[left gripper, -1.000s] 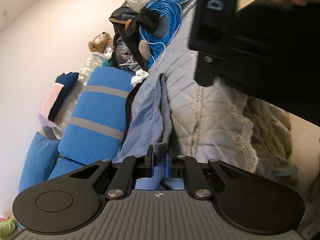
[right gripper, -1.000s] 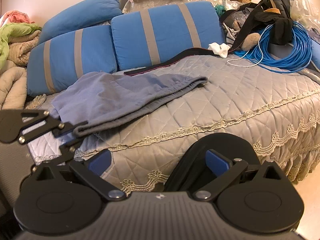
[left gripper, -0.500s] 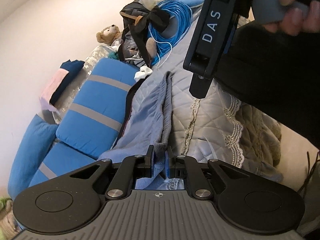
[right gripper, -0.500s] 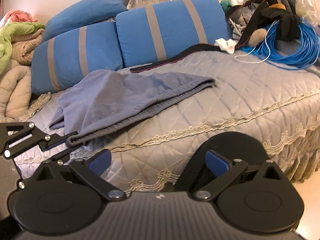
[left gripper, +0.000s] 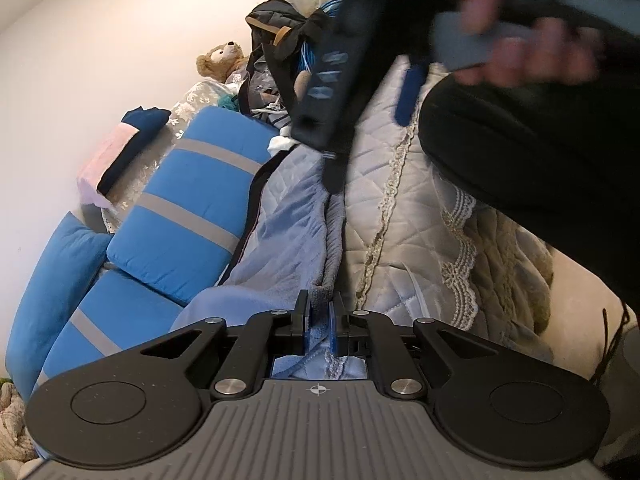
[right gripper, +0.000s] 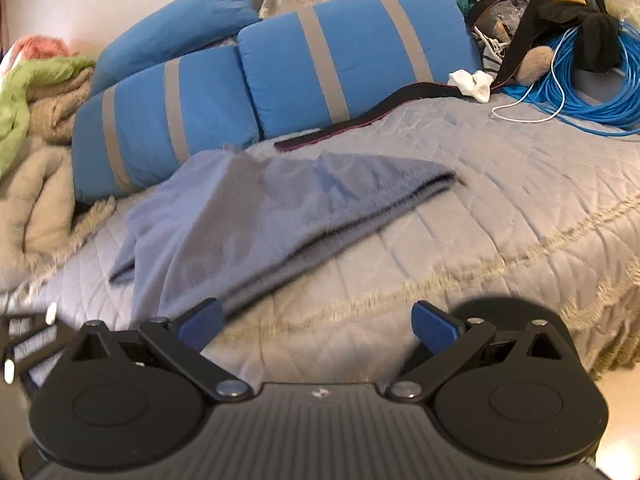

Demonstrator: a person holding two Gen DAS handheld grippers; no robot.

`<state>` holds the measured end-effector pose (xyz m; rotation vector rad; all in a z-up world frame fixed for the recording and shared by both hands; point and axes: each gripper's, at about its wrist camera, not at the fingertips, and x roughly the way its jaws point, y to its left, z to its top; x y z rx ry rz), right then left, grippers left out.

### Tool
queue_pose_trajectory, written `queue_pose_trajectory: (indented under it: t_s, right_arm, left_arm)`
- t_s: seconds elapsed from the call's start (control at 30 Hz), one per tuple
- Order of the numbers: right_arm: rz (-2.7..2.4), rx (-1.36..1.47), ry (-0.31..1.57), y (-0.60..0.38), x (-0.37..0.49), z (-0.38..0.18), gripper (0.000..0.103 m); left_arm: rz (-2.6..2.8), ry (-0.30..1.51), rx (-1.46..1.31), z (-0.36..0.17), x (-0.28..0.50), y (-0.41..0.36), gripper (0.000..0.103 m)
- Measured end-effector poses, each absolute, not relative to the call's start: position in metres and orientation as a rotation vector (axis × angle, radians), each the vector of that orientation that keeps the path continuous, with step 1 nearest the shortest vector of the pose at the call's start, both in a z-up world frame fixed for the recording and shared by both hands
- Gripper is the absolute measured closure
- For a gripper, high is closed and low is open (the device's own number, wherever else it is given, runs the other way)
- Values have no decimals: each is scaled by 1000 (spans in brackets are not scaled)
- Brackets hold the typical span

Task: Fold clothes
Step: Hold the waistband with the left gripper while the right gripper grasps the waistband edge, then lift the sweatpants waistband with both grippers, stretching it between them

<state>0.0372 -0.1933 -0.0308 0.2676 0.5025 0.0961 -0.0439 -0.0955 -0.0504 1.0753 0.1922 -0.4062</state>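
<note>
Left tool (left gripper: 319, 317) pinches the grey-blue fleece garment's (right gripper: 256, 216) hem at mid-frame; right tool (right gripper: 316, 326) gapes empty. Judged mid-fold: right must grasp the hem's far end.

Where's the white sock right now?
In the right wrist view the white sock lies upper right on the quilted bedspread, between the striped blue pillow and the coil of blue cable, at the end of a black strap.

soft, even indoor light filled both views, with faint shadows. fisheye bending curved the edges. motion blur smeared the person's hand (left gripper: 516, 36) and the bedspread (right gripper: 480, 240) nearest the camera.
</note>
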Motion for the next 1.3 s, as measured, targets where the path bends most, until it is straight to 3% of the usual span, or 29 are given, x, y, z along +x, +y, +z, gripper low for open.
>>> queue_pose_trajectory:
  t_s: [0.7,0.87,1.07,1.13,1.3]
  right_arm:
    - [12,627,458,-262,159,-41,1]
    - [3,741,427,-281,168,-46,17]
    - [11,853,398,-294,176,-55,21]
    - [-10,862,394,-296,178,-57,38]
    - [-34,914,384,-304,178,-63,66]
  left_arm:
    - [-410,187,1043,-54,-47,-91,95]
    - [-412,187,1040,-54,-47,-90,95]
    - [-413,185,1039,-56,-47,-92,95]
    - [-412,185,1037,-56,-47,-93,95]
    - [-409,189,1033,-56,-47,-94,95]
